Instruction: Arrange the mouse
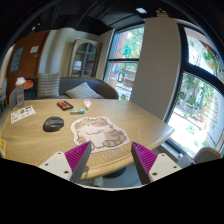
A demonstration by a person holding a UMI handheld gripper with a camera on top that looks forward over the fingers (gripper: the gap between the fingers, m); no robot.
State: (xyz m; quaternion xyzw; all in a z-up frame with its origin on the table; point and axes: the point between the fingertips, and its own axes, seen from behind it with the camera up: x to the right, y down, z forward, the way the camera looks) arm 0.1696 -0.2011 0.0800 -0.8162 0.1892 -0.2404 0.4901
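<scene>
A dark grey mouse (53, 123) lies on the round wooden table (40, 141), to the left of a mouse mat (97, 129) printed with a pale patterned picture. The mat lies just ahead of my fingers. My gripper (111, 156) is held above the near edge of the table, its two pink-padded fingers (78, 154) wide apart with nothing between them. The mouse is ahead and to the left of the left finger.
A small reddish-brown box (65, 105) and a white cup-like thing (86, 103) sit farther back on the table. Papers (22, 114) lie at its left side. A grey sofa (85, 88) stands behind, and large windows (195, 85) fill the right side.
</scene>
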